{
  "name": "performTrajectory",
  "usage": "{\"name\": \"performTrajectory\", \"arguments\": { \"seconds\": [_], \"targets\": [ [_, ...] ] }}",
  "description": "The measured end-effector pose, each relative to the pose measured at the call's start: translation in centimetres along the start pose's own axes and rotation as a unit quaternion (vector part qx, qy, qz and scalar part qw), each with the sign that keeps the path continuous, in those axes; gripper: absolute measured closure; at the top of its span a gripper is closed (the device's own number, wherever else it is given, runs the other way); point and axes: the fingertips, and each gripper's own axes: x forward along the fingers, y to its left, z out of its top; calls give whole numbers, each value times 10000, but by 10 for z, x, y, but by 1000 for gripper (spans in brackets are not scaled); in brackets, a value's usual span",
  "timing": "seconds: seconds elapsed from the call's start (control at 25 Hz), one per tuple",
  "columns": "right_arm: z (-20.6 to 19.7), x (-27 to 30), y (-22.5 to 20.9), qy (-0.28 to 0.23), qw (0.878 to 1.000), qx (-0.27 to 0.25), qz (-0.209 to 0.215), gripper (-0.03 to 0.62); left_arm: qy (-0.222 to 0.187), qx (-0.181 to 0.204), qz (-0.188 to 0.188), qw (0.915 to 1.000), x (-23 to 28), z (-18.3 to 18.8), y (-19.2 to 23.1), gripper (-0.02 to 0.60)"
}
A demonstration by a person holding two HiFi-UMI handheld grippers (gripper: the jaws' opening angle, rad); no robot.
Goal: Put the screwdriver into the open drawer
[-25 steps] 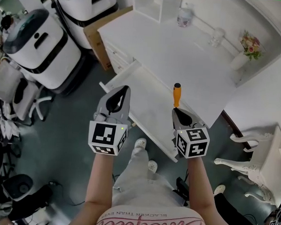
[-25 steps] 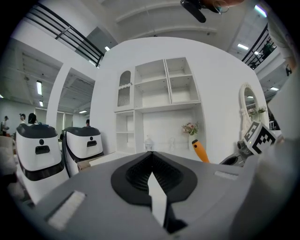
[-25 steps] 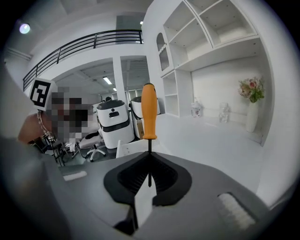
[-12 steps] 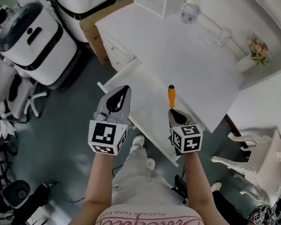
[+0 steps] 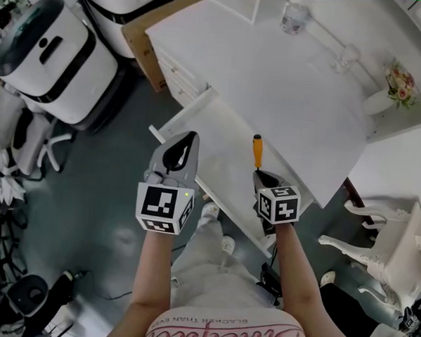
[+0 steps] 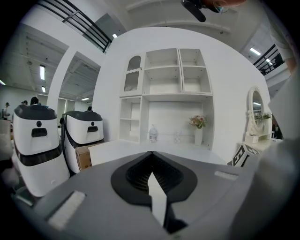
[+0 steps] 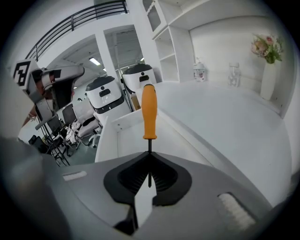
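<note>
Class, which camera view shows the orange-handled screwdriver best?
The right gripper view: the screwdriver stands large, its shaft clamped in the right gripper. The head view shows it small from above; the left gripper view does not show it.

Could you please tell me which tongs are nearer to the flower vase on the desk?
Right. The right tongs, shut on the screwdriver, are over the drawer, down-left of the vase in the head view; the left tongs are farther left.

Counting one screwdriver (image 5: 257, 150), one open drawer (image 5: 219, 140), two tongs (left tongs (image 5: 192, 135), right tongs (image 5: 260, 174)), two white machines (image 5: 58, 54), one flower vase (image 5: 378, 102), one jar (image 5: 292, 17), one tabletop (image 5: 272, 69).
</note>
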Motion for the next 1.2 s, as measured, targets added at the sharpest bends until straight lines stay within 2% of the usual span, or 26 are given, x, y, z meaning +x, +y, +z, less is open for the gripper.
{"name": "performTrajectory", "arguments": {
  "seconds": [0.68,1.2],
  "targets": [
    [-47,56,-22,869,9927,815,-163,584,346,-22,-290,9990,36,-22,13,565],
    [-82,78,-34,1447,9747,1656,-408,583,554,-38,-477,9973,53,-35,20,565]
  ]
}}
